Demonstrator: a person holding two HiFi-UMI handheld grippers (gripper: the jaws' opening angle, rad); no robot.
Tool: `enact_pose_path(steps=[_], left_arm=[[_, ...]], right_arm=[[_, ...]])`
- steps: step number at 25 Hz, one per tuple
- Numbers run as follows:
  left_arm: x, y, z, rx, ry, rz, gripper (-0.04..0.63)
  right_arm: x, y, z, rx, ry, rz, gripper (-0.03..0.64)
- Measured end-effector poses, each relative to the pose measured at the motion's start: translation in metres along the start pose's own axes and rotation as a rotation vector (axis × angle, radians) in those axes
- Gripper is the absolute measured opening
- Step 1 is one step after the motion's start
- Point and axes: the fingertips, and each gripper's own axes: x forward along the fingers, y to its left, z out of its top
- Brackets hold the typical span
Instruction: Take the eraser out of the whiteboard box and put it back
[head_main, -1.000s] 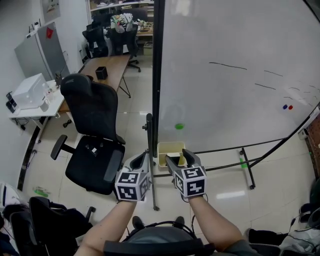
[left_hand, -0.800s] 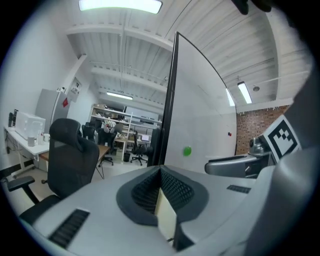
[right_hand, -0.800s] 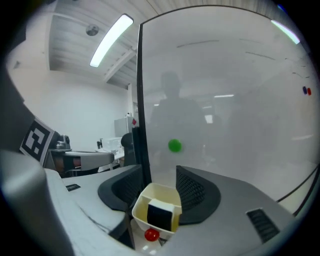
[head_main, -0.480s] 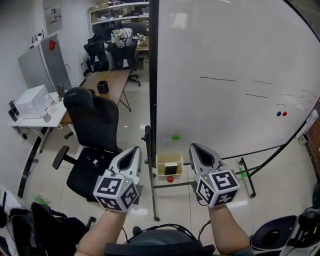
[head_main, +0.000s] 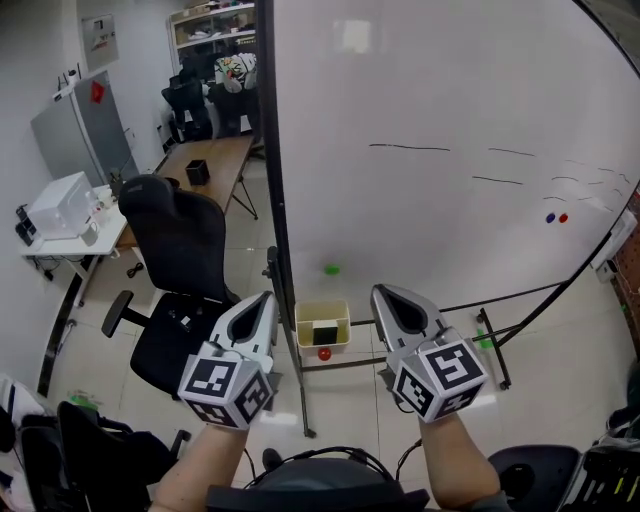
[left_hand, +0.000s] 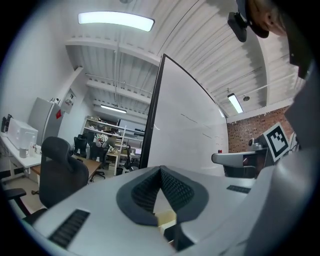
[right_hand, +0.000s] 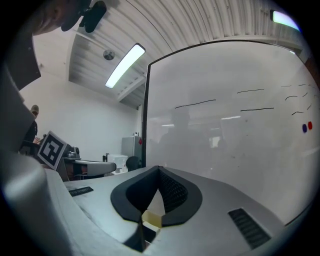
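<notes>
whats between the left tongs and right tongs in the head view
In the head view the yellow whiteboard box, black eraser inside, shows between the left tongs and right tongs, beyond them.

The left forearm (head_main: 203, 468) and right forearm (head_main: 457, 466) rise from 6 o'clock in the head view, carrying the left gripper (head_main: 262, 303) at 7 o'clock and the right gripper (head_main: 386, 296) at 5 o'clock, set apart, both pointing toward 12, jaws closed together on nothing.
</notes>
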Motion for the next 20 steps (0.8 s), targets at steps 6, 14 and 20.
enact_pose_path(steps=[6, 14, 20], left_arm=[[0.0, -0.038, -0.004, 0.017, 0.001, 0.041, 0.023], [-0.035, -0.072, -0.024, 0.035, 0.042, 0.092, 0.025], [-0.1, -0.071, -0.023, 0.05, 0.0, 0.059, 0.023]], right_arm=[[-0.026, -0.02, 0.006, 0.019, -0.044, 0.088, 0.025], [-0.059, -0.022, -0.005, 0.062, -0.036, 0.158, 0.023], [-0.099, 0.03, -0.004, 0.051, -0.041, 0.1, 0.024]])
